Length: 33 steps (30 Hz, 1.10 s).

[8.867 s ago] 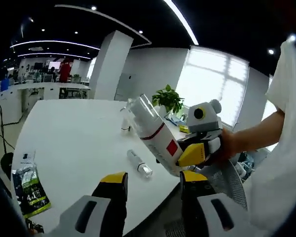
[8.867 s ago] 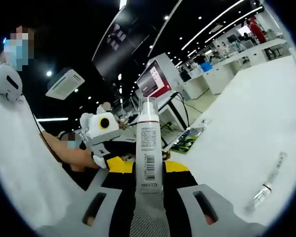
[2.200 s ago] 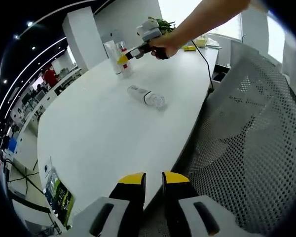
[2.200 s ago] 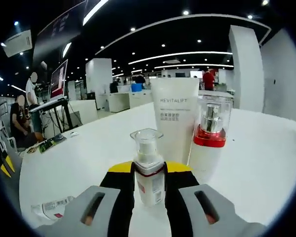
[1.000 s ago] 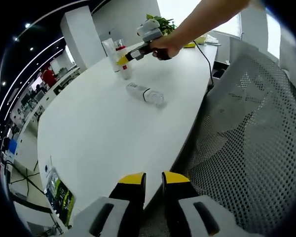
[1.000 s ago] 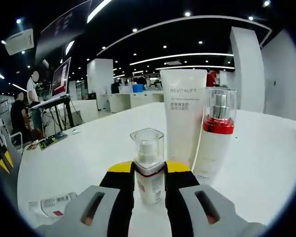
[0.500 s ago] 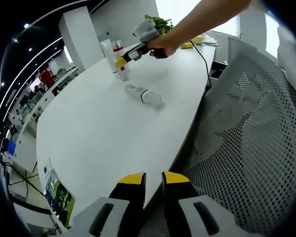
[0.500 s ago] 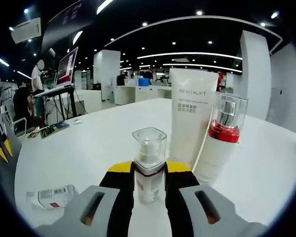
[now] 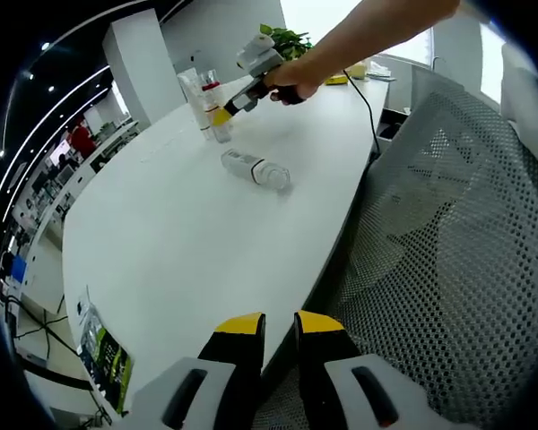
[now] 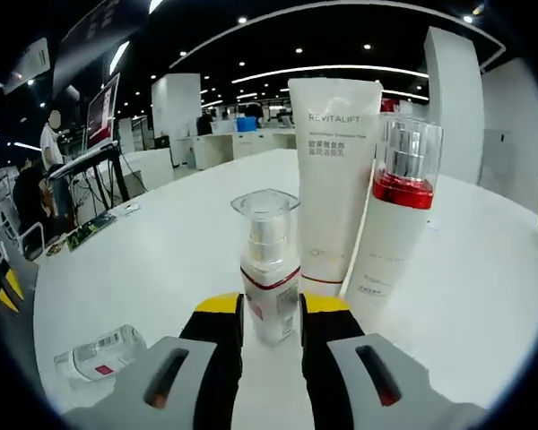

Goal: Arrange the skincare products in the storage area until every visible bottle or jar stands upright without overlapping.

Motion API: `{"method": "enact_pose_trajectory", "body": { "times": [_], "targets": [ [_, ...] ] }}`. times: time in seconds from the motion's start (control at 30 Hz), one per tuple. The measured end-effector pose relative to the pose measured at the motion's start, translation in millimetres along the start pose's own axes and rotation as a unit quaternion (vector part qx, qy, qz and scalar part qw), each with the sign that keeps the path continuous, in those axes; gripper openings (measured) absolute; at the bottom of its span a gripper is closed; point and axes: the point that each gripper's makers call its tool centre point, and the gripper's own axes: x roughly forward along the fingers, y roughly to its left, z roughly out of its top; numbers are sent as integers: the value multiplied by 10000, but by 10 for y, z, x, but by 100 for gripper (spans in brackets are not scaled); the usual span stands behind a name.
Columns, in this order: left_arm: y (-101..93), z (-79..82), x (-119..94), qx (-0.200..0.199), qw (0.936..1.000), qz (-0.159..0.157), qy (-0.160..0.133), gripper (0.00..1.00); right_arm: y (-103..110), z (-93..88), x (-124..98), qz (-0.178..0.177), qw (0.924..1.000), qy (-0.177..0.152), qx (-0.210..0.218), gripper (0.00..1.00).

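My right gripper [image 10: 272, 313] is shut on a small clear-capped pump bottle [image 10: 270, 269] that stands upright on the white table [image 10: 484, 305]. Just behind it stand a white REVITALIFT tube [image 10: 334, 179] and a white pump bottle with a red collar [image 10: 394, 215], both upright. A clear bottle [image 10: 99, 351] lies on its side at the lower left. In the left gripper view that lying bottle [image 9: 255, 170] is mid-table, and the right gripper [image 9: 222, 114] holds the small bottle beside the upright pair [image 9: 195, 88]. My left gripper [image 9: 279, 330] hangs off the table's near edge, shut and empty.
A person's arm [image 9: 359, 40] reaches over the table from the upper right. A grey mesh chair [image 9: 448, 251] stands along the table's right edge. A green printed packet [image 9: 103, 358] lies near the table's left end. A potted plant [image 9: 287, 38] sits behind the bottles.
The right gripper has carried the small bottle a little closer to the tube and the red-collared bottle. The lying bottle and the left gripper have stayed put.
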Motion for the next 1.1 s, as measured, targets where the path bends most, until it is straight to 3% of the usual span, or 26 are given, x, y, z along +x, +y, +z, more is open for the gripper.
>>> {"method": "enact_pose_trajectory", "body": {
  "times": [0.07,0.17,0.37,0.47,0.53,1.1],
  "targets": [
    [-5,-4,3,7,10000,-6,11,14,-11,-14,22,-236,9987,22,448,31],
    [-4,-4,4,16,10000,2,7,14,-42,-37,54,-583,9952,36,788,32],
    [12,-6,-2,30,10000,45,9,14,-81,-68,145,-920,9934,292,618,34],
    [19,-7,0,27,10000,57,8,14,-93,-66,167,-933,9927,327,686,27],
    [19,-10,2,26,10000,53,17,14,-57,-48,143,-864,9945,354,474,23],
    [17,-46,13,-12,9999,24,112,14,-261,-144,104,-491,9965,625,249,25]
  ]
}}
